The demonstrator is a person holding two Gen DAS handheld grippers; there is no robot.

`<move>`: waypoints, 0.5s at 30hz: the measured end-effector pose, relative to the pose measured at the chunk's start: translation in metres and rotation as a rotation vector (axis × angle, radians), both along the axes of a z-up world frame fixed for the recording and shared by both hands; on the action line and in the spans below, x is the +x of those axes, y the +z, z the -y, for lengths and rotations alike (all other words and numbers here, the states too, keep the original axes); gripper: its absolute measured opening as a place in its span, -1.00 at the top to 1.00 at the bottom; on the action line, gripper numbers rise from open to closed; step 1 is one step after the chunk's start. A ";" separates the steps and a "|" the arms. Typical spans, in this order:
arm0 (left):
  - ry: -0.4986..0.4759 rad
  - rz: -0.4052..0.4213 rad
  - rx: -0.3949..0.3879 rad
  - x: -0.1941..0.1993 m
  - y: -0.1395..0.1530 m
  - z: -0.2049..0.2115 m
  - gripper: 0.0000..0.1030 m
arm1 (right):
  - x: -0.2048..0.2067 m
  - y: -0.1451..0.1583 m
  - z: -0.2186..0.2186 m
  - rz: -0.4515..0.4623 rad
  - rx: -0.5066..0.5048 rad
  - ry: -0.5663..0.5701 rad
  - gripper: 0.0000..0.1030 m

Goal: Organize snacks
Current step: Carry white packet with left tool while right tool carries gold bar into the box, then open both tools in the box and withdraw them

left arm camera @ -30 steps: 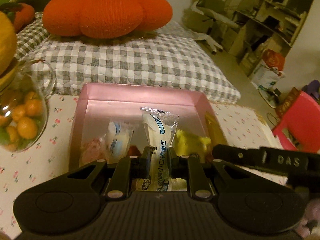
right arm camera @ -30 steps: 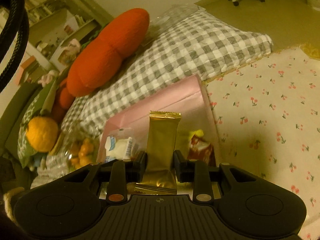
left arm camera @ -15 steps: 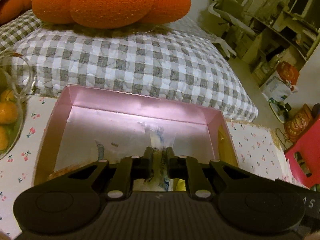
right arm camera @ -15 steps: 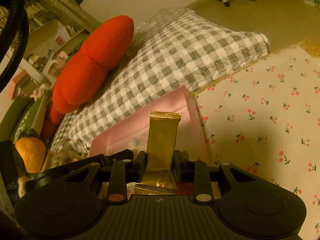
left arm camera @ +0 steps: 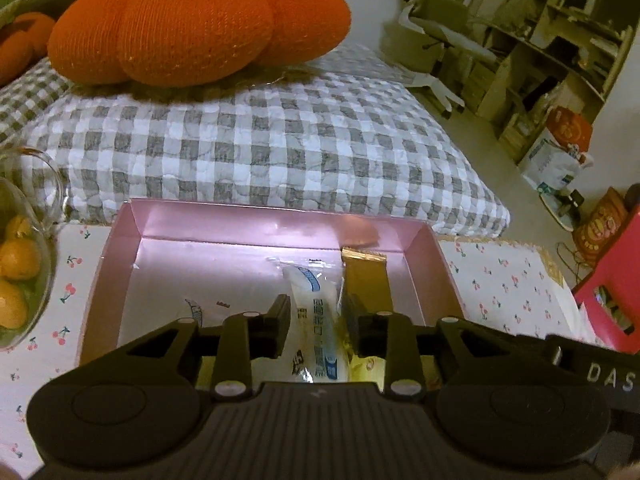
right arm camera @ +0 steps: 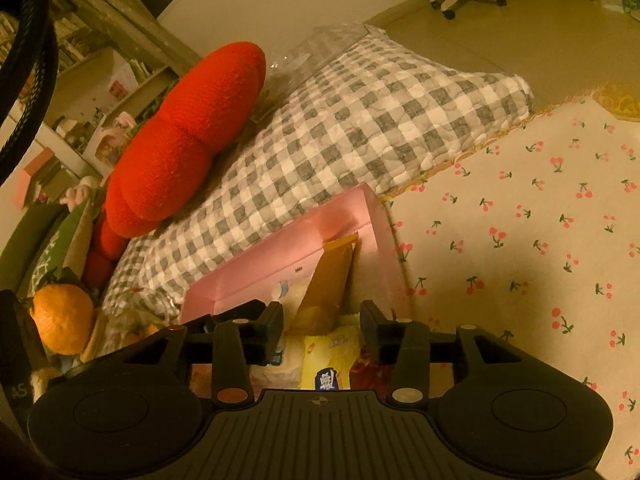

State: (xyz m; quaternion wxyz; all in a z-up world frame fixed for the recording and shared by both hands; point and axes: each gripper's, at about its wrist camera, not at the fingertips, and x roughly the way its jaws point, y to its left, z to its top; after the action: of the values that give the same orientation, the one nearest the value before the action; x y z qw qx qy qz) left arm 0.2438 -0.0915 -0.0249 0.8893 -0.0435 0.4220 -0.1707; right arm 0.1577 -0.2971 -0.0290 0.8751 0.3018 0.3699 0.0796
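Note:
A pink box [left arm camera: 240, 216] lies open on the cherry-print cloth. My left gripper [left arm camera: 316, 320] hangs over its near part with jaws opening. A white snack packet [left arm camera: 308, 292] lies between the fingers and slopes down into the box, no longer squeezed. To its right a gold packet [left arm camera: 366, 280] leans in the box's far right corner. In the right wrist view my right gripper [right arm camera: 322, 326] also has opening jaws. The gold packet [right arm camera: 330, 276] rests ahead of its fingertips against the box wall [right arm camera: 280, 252], free of the pads. A yellow packet [right arm camera: 328, 360] and other snacks lie below.
A glass bowl of small oranges [left arm camera: 16, 280] stands left of the box. Behind the box lies a grey checked cushion [left arm camera: 260, 140] with an orange pumpkin pillow [left arm camera: 192, 24] on it. Cherry-print cloth [right arm camera: 520, 240] spreads to the right. A pink stool [left arm camera: 612, 292] stands on the floor.
Both grippers' jaws have parted. The white packet has tipped forward out of the left grip, and the gold packet has dropped from the right grip into the box's corner.

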 end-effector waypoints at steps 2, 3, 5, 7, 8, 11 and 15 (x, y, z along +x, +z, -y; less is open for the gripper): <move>-0.006 -0.003 0.004 -0.006 0.002 -0.002 0.34 | -0.004 0.003 -0.001 -0.002 0.006 0.002 0.09; -0.008 -0.003 0.007 -0.009 0.003 -0.004 0.32 | -0.006 0.004 -0.001 -0.001 0.005 0.003 0.06; -0.012 -0.003 0.014 -0.016 0.005 -0.007 0.21 | -0.010 0.008 -0.002 0.003 -0.001 0.009 0.04; -0.017 0.001 0.017 -0.024 0.007 -0.010 0.08 | -0.015 0.012 -0.004 0.001 -0.009 0.018 -0.05; -0.019 0.002 0.016 -0.026 0.009 -0.011 0.04 | -0.018 0.014 -0.005 0.000 -0.015 0.020 -0.13; -0.027 0.005 0.010 -0.038 0.013 -0.016 -0.11 | -0.027 0.020 -0.008 -0.001 -0.033 0.026 -0.29; -0.032 0.027 0.016 -0.054 0.021 -0.021 -0.41 | -0.038 0.028 -0.013 0.001 -0.050 0.035 -0.39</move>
State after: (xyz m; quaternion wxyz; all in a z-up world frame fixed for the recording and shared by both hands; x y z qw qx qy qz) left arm 0.1901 -0.0702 -0.0043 0.8923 -0.0275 0.4121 -0.1822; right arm 0.1197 -0.2841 -0.0009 0.8810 0.2734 0.3766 0.0858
